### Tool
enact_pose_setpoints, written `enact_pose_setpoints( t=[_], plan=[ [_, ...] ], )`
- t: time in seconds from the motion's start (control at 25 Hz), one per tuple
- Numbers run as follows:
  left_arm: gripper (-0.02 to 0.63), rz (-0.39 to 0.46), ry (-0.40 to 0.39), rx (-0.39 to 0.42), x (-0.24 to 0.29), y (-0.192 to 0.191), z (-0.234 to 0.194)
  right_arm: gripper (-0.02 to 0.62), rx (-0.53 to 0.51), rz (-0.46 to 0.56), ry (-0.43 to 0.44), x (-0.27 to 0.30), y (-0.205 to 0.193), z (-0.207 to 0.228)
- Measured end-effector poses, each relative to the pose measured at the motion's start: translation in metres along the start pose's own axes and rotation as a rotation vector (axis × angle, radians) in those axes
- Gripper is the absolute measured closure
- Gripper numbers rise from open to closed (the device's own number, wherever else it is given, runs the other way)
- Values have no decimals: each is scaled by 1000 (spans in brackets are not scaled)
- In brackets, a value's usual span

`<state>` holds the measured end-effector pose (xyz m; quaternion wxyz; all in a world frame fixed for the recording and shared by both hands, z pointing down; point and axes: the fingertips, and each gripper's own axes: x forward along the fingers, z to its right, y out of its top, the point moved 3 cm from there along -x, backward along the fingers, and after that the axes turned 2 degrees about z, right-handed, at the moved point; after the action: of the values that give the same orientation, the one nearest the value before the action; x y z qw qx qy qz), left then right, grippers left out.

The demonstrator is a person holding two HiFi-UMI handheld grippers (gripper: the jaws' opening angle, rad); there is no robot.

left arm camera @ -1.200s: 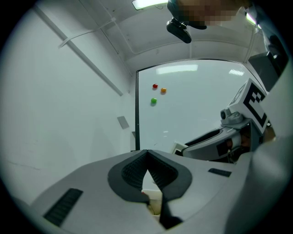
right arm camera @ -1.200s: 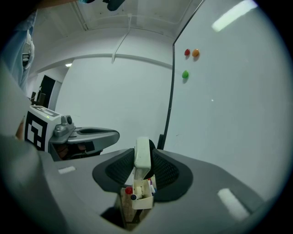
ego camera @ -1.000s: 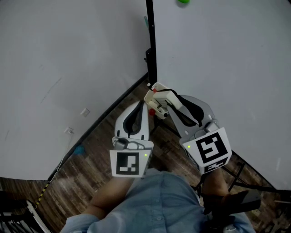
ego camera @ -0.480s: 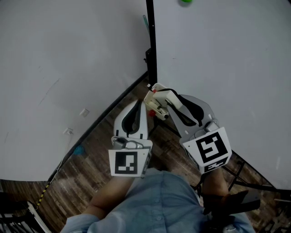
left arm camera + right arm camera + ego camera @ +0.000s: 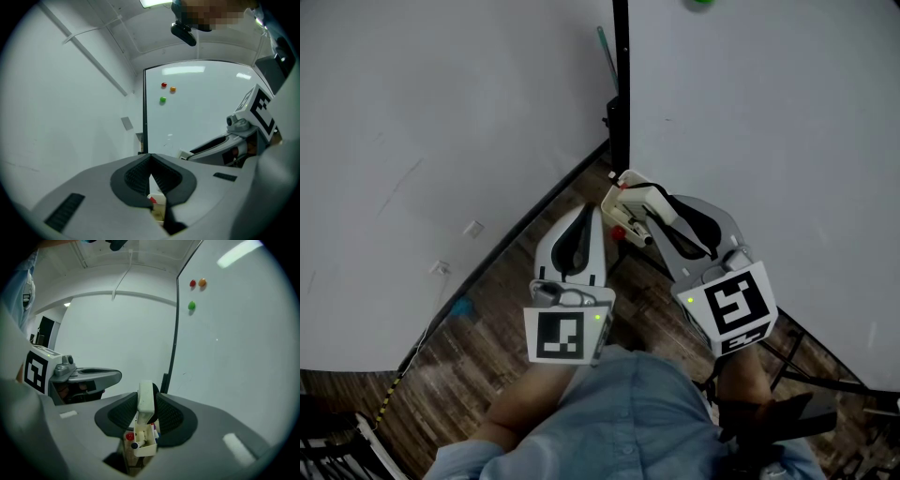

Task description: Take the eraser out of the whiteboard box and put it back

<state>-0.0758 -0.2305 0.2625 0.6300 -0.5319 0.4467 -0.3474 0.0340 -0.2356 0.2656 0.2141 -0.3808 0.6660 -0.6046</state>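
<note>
Pinching the eraser (image 5: 146, 394) upright in the jaws of the right gripper (image 5: 146, 405), pads on its two broad faces, lower end right at the mouth of the whiteboard box (image 5: 143, 446). Cannot tell whether just clear of the rim or touching it. Holding the jaws of the left gripper (image 5: 150, 161) pressed together at the tips on nothing, just beside the box, not steadying it.

Judging from here, several ways to go wrong:
- Could snag the eraser on the box rim or on the dark-capped marker (image 5: 136, 445) inside, given a tilted or off-centre lowering.
- Could shove the light box sideways or out of its place beside the whiteboard (image 5: 234, 357), given too firm a push and no second grip bracing it.
- Could drop the eraser to the floor (image 5: 487, 319) by letting go early, above the mouth rather than inside.
- Could lever a marker out by wedging the eraser against it.

Counting: one eraser, one box, two grippers. In the box, one dark-capped marker, one red round piece (image 5: 129, 437) beside it, and coloured tips behind; cannot tell the full number. On the whiteboard face, three: red magnet (image 5: 192, 283), orange magnet (image 5: 202, 282), green magnet (image 5: 191, 305).
</note>
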Motion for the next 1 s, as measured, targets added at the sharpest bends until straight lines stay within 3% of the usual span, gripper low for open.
enact_pose_setpoints(
  t=[1.0],
  plan=[
    [603, -33, -12, -32, 22, -17, -32, 471, 13, -133, 9, 43, -32, 2]
  ],
)
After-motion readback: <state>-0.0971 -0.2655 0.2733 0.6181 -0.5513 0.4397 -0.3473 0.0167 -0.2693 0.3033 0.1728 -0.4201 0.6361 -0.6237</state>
